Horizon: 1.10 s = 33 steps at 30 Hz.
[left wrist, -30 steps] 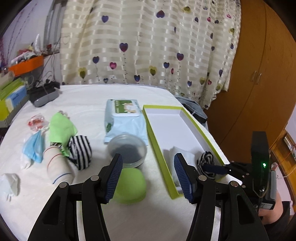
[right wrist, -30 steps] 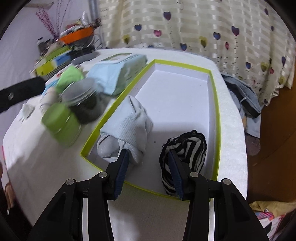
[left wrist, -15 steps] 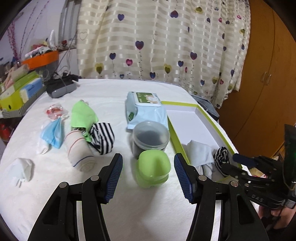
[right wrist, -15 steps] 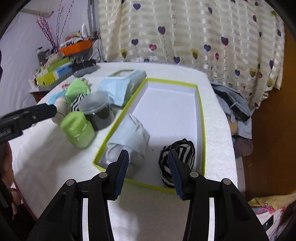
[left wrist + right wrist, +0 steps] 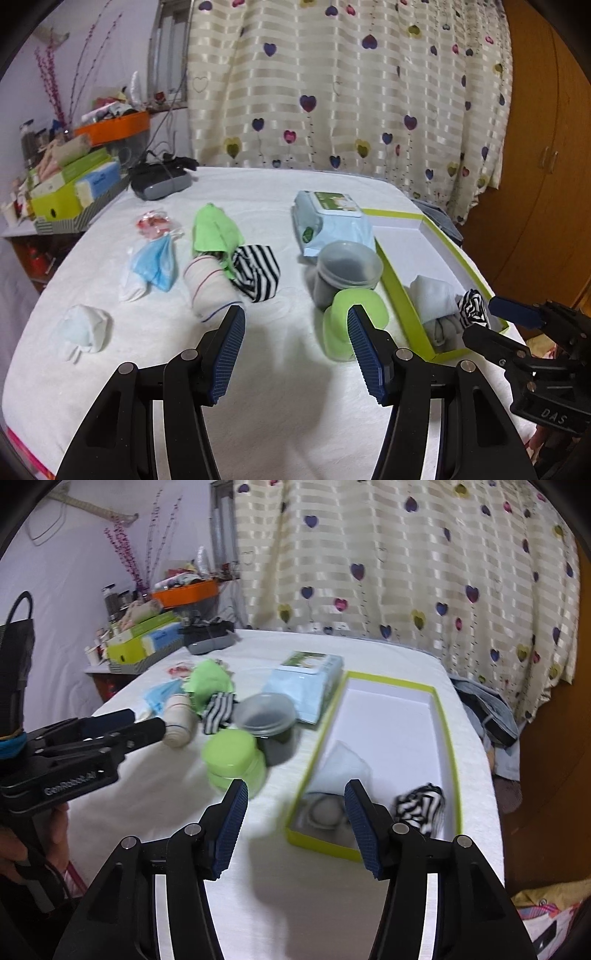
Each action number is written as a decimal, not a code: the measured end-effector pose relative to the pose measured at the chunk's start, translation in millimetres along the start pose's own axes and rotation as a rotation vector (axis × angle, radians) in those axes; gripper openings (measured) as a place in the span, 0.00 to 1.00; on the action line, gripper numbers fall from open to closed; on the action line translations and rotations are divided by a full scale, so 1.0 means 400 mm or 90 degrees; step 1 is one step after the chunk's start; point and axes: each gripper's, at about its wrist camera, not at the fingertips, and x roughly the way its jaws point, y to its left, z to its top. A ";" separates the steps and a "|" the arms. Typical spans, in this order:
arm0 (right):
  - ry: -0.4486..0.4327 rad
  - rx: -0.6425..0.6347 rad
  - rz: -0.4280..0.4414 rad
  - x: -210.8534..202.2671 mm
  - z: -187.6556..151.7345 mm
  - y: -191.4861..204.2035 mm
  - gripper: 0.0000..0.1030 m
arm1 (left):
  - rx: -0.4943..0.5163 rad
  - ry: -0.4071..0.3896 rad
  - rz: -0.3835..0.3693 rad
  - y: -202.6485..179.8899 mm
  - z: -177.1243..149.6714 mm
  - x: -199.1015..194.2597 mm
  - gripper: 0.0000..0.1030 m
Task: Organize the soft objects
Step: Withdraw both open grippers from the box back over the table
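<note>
We observe the right gripper (image 5: 293,825) above the white bench (image 5: 295,904), its jaws having just widened with nothing between them. Ahead, the green-rimmed box (image 5: 448,753) holds a pale sock roll (image 5: 341,766) and a striped sock roll (image 5: 421,806). The left gripper (image 5: 142,722) enters at left, jaws parted.

Heart-patterned striped curtain (image 5: 351,96) hangs behind the white-covered table (image 5: 280,398). On the table: pale blue wipes pack (image 5: 330,221), clear lidded tub (image 5: 347,267) with dark contents, just beside a green lidded jar (image 5: 341,332). Far left: orange tray (image 5: 114,127), green cartons (image 5: 70,184), dark case (image 5: 160,181). Wooden wardrobe (image 5: 543,147) at right.
</note>
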 end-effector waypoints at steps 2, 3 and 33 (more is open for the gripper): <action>-0.003 -0.009 0.007 -0.001 0.002 0.015 0.54 | 0.000 -0.002 0.009 0.006 -0.004 -0.004 0.56; -0.004 -0.011 0.011 0.000 0.004 0.022 0.54 | 0.000 -0.002 0.012 0.009 -0.006 -0.006 0.56; -0.008 -0.076 0.076 0.046 0.058 0.165 0.54 | -0.059 0.006 0.046 0.150 -0.027 0.012 0.56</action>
